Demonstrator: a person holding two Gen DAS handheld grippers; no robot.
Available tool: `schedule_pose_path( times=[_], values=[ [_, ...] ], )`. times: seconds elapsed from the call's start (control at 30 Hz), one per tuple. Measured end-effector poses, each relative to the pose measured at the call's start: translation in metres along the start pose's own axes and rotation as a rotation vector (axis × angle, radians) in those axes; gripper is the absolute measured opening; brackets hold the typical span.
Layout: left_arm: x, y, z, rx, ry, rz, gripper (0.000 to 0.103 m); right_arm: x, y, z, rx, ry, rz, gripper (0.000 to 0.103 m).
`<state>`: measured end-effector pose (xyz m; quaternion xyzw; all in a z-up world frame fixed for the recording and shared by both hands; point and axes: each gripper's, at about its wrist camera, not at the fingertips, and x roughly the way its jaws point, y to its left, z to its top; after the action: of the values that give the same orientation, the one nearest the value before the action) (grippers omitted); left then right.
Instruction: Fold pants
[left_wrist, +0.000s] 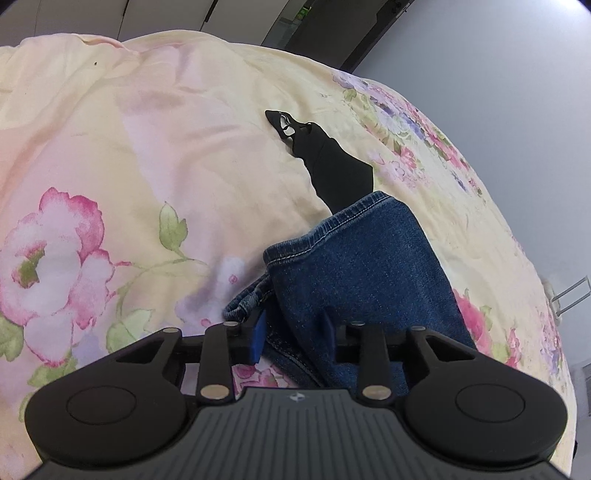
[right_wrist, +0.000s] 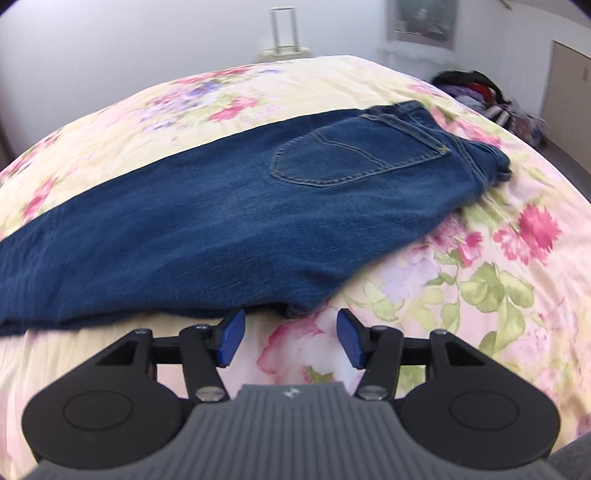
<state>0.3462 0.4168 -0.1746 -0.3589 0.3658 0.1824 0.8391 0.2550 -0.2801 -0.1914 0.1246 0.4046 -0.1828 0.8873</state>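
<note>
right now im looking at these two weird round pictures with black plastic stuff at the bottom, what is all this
Each picture comes from a fisheye camera mounted on a handheld two-finger gripper; a person holds one in each hand. The black parts at the bottom are the grippers themselves, with blue pads on the fingers.

The left gripper has denim between its fingers, near the hem of the blue jeans. Beyond it, a black tool-like object is in view; I cannot tell what it is.

The right gripper is open and holds nothing. It hangs just short of the jeans' edge; the back pocket faces up.

Everything lies on a floral bedspread.
</note>
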Motion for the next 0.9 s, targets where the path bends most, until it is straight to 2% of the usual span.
schedule_pose_path(
  times=[0.07, 0.17, 0.2, 0.23, 0.27, 0.3, 0.37, 0.4, 0.47, 0.53, 0.63, 0.67, 0.73, 0.77, 0.83, 0.9],
  values=[
    [0.003, -0.005, 0.0, 0.026, 0.008, 0.026, 0.022, 0.008, -0.002, 0.004, 0.05, -0.014, -0.023, 0.045],
    [0.009, -0.014, 0.0, 0.077, 0.014, 0.097, 0.011, 0.018, -0.012, 0.01, 0.162, -0.003, 0.011, 0.042],
    [0.011, -0.018, 0.0, 0.099, 0.018, 0.122, 0.009, 0.018, -0.015, 0.013, 0.181, 0.001, 0.02, 0.012],
    [0.012, -0.022, 0.0, 0.122, 0.018, 0.143, 0.008, 0.016, -0.018, 0.017, 0.175, 0.006, 0.019, 0.003],
    [0.014, -0.027, -0.001, 0.152, 0.017, 0.168, 0.006, 0.011, -0.018, 0.022, 0.141, 0.01, 0.014, 0.002],
    [0.017, -0.03, -0.001, 0.185, 0.019, 0.19, 0.005, 0.002, -0.017, 0.026, 0.065, -0.002, -0.007, 0.002],
    [0.023, -0.034, -0.003, 0.226, 0.027, 0.226, 0.005, -0.009, -0.008, 0.027, -0.202, -0.038, -0.076, 0.001],
    [0.026, -0.035, -0.004, 0.234, 0.029, 0.24, 0.005, -0.005, -0.009, 0.025, -0.263, -0.003, -0.08, 0.001],
    [0.027, -0.038, -0.004, 0.237, 0.032, 0.261, 0.005, 0.009, -0.016, 0.022, -0.252, 0.104, -0.065, 0.001],
    [0.028, -0.045, -0.004, 0.262, 0.035, 0.295, 0.007, 0.017, -0.014, 0.02, -0.265, 0.133, -0.069, 0.001],
    [0.021, -0.061, -0.003, 0.365, 0.041, 0.377, 0.017, 0.021, -0.016, 0.021, -0.279, 0.169, -0.061, 0.001],
    [0.014, -0.065, -0.002, 0.381, 0.032, 0.39, 0.02, 0.02, -0.019, 0.024, -0.271, 0.182, -0.055, 0.004],
    [-0.003, -0.071, 0.0, 0.396, 0.004, 0.41, 0.029, 0.011, -0.026, 0.03, -0.239, 0.21, -0.052, 0.025],
    [-0.013, -0.074, 0.001, 0.403, -0.011, 0.407, 0.037, 0.005, -0.031, 0.031, -0.217, 0.224, -0.052, 0.026],
    [-0.033, -0.083, 0.003, 0.409, -0.033, 0.384, 0.039, -0.008, -0.047, 0.038, -0.16, 0.229, -0.026, 0.026],
    [-0.053, -0.099, 0.002, 0.422, -0.038, 0.314, 0.039, -0.022, -0.067, 0.049, -0.089, 0.21, 0.033, 0.029]
  ],
)
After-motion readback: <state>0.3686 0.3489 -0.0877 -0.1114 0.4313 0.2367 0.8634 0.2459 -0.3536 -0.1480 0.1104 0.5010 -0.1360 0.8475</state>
